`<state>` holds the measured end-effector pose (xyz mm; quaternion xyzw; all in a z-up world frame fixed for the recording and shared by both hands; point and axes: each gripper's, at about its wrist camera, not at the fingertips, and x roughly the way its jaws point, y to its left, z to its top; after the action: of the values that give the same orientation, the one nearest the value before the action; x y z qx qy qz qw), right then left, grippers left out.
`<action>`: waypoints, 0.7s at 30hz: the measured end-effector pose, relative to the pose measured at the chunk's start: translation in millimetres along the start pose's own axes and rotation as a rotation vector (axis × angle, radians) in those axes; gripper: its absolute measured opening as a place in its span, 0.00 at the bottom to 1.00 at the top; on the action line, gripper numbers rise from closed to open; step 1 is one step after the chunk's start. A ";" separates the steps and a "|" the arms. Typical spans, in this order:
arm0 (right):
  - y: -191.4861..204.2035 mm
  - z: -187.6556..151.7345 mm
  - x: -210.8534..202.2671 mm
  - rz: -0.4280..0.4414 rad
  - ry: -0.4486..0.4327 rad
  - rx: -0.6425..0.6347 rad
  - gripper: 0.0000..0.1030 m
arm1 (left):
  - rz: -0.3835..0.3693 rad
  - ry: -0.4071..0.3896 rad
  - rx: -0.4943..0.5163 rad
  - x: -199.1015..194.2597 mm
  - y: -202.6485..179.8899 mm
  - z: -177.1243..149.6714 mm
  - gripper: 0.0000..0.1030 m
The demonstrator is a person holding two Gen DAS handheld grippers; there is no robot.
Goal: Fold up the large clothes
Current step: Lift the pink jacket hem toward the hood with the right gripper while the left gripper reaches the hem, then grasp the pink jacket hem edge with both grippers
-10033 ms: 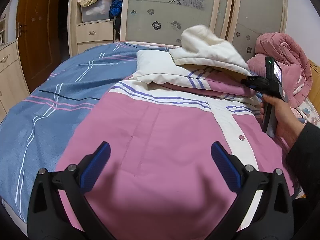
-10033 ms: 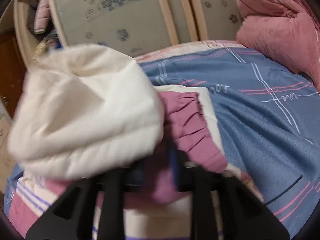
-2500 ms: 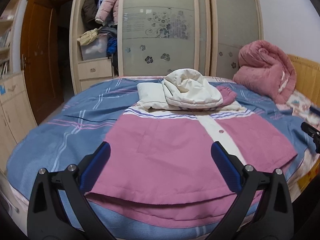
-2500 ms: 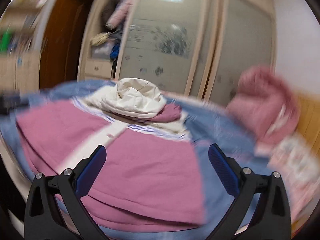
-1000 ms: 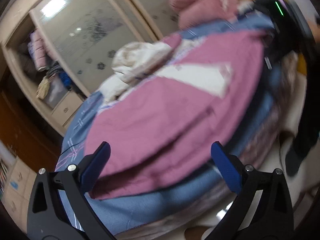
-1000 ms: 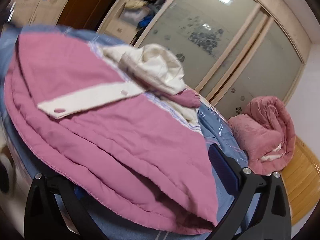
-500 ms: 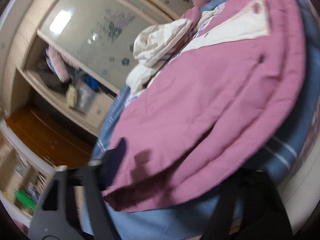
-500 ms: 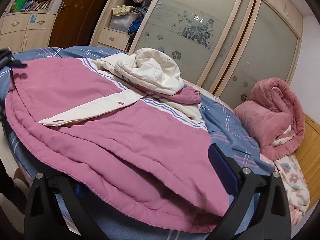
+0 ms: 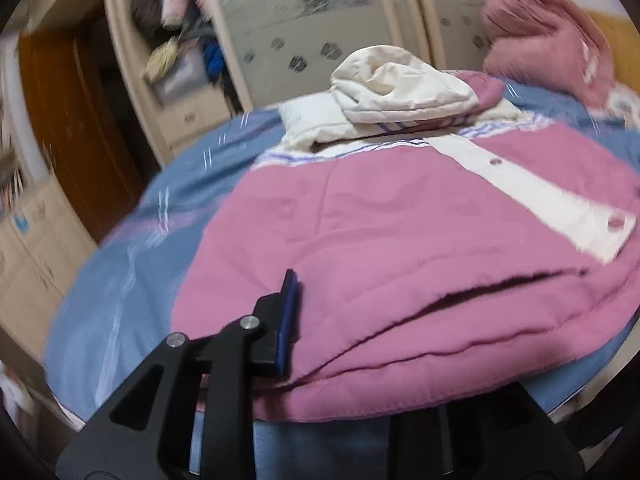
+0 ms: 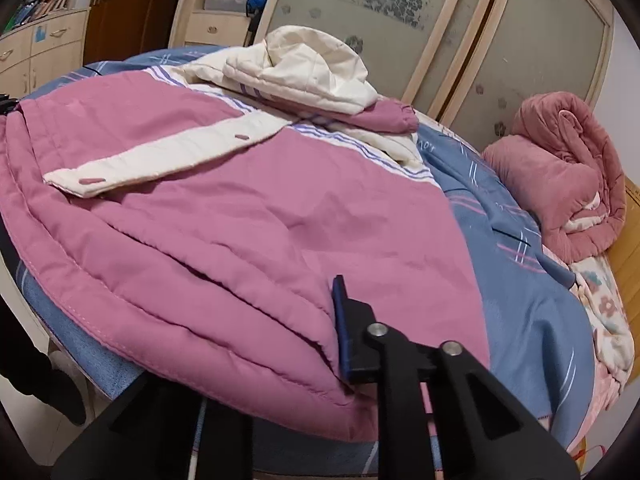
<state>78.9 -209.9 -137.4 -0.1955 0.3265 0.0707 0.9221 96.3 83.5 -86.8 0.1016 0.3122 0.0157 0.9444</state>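
Note:
A large pink padded jacket (image 9: pixel 380 220) (image 10: pixel 240 200) lies spread front-up on the bed, with a cream button strip (image 9: pixel 540 204) and a cream hood (image 9: pixel 400 84) (image 10: pixel 304 68) at the far end. My left gripper (image 9: pixel 320 308) is at the near left corner of the hem. Its jaws are closing with the hem between them; one blue pad (image 9: pixel 289 320) lies against the fabric and the other finger is hidden under it. My right gripper (image 10: pixel 320 312) is at the near right corner, jaws closing on the hem, one pad (image 10: pixel 343 328) showing.
The bed has a blue striped sheet (image 9: pixel 140 260) (image 10: pixel 520 280). A rolled pink quilt (image 9: pixel 548 40) (image 10: pixel 560 168) sits at the far right. A wardrobe with frosted doors (image 10: pixel 400 20) stands behind the bed, and wooden cabinets (image 9: pixel 32 248) line the left. A dark sleeve (image 10: pixel 24 360) shows beside the bed edge.
Both grippers stood wide open over the near hem a second ago; now each has narrowed onto a hem corner. The left view has rolled back towards level and shifted to the left corner.

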 end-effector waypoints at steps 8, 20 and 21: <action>-1.9 -4.9 9.1 0.008 0.020 0.048 0.11 | -0.005 0.009 -0.092 0.5 -0.7 0.8 0.24; -8.8 -7.8 17.0 0.044 0.002 0.133 0.09 | -0.018 0.075 -0.082 6.5 -1.1 -0.8 0.23; -6.8 -8.2 18.3 0.033 0.004 0.132 0.09 | -0.021 0.078 -0.086 6.9 -0.7 -1.0 0.23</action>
<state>90.2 -219.3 -152.6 -0.1288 0.3357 0.0640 0.9309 101.3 83.7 -91.8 0.0569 0.3491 0.0229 0.9351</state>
